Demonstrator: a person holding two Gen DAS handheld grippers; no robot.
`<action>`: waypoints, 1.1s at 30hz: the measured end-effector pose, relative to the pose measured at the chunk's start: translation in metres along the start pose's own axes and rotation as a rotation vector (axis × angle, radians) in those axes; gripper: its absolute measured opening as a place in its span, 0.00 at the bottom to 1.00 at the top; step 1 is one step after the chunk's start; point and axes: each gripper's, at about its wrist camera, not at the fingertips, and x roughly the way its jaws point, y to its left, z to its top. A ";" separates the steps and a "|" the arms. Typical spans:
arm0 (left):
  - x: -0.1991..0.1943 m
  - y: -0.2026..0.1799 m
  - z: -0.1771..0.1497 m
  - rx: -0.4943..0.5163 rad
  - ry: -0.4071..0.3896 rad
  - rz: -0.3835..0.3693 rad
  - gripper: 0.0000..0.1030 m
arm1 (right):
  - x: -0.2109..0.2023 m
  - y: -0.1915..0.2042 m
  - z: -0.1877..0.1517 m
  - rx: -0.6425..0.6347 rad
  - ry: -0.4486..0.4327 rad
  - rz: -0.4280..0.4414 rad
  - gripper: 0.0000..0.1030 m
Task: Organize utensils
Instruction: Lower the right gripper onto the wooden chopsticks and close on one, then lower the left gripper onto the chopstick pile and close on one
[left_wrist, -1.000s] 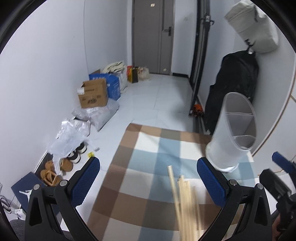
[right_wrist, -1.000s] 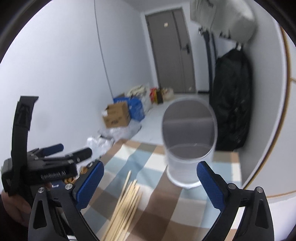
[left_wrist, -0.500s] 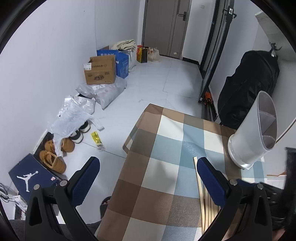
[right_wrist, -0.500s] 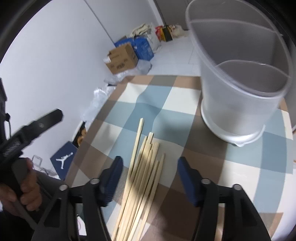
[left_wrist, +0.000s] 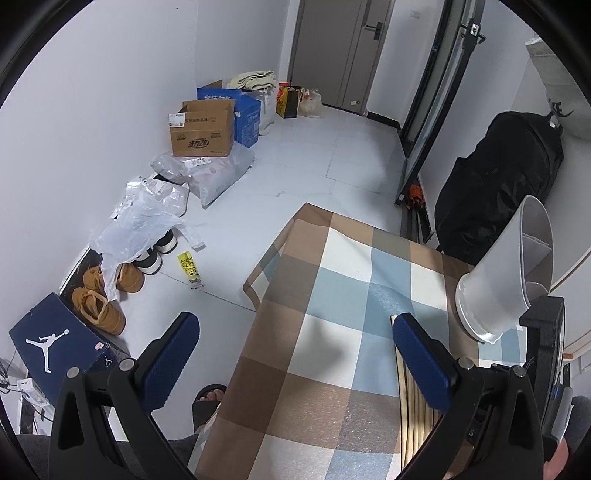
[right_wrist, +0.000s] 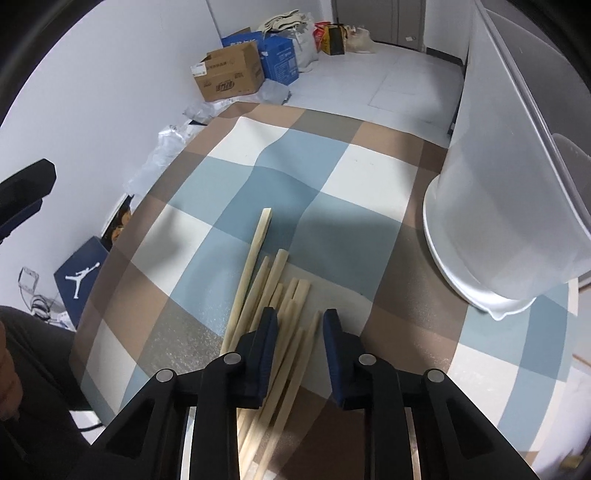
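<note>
Right gripper (right_wrist: 300, 326): tipped steeply down, jaws just been closing, narrow gap, chopsticks between them.
Left gripper (left_wrist: 295, 360): angled down, jaws spread wide, empty.

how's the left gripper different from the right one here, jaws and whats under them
The left gripper has its jaws wide apart over bare checked cloth; the right gripper has jaws that have just been closing, now narrow.
Nothing lies between the left jaws; several chopsticks from the pile lie between the right jaws.
Both have blue pads and point downward.
</note>
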 end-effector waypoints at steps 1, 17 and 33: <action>-0.001 0.000 0.000 -0.002 -0.003 0.000 0.99 | 0.000 0.001 0.000 -0.005 0.002 -0.007 0.23; -0.004 0.002 0.000 0.004 -0.040 0.027 0.99 | -0.011 -0.016 0.001 0.138 -0.061 0.037 0.03; 0.017 -0.012 -0.004 0.039 0.044 -0.003 0.99 | -0.071 -0.038 -0.002 0.213 -0.302 0.165 0.03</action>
